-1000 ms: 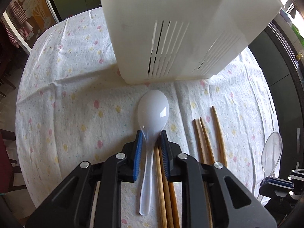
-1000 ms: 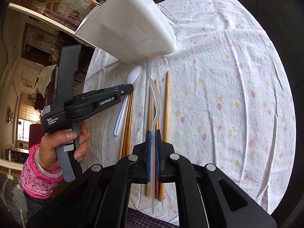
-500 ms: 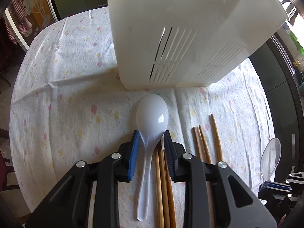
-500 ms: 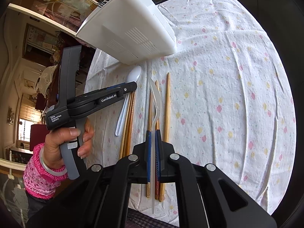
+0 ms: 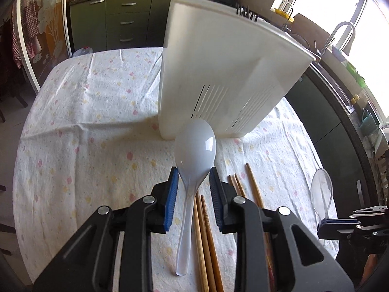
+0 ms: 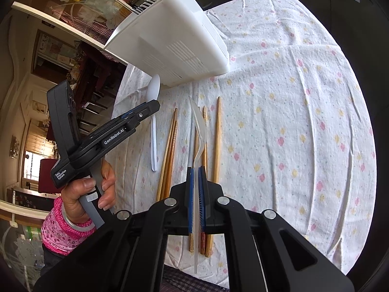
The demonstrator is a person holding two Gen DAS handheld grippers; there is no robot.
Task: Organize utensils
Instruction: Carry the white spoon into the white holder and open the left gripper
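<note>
A tall white slotted plastic utensil bin (image 5: 226, 77) is seen ahead of both grippers on a flower-dotted white tablecloth (image 5: 80, 126); wooden chopsticks (image 6: 170, 146) are spread beneath them; a white plastic spoon (image 5: 194, 155) is pinched at its neck by the left gripper (image 5: 193, 187); a clear plastic spoon (image 6: 200, 131) is clamped edge-up by the pressed-together right gripper (image 6: 195, 187).

- bin (image 5: 218, 73) on table (image 5: 85, 121), toward far edge
- spoon (image 5: 194, 150) just before bin, between left gripper (image 5: 193, 182) jaws
- chopsticks (image 5: 206, 238) right of spoon handle, more (image 5: 252, 182) further right
- second spoon (image 6: 200, 131) in right gripper (image 6: 195, 177), above right chopsticks
</note>
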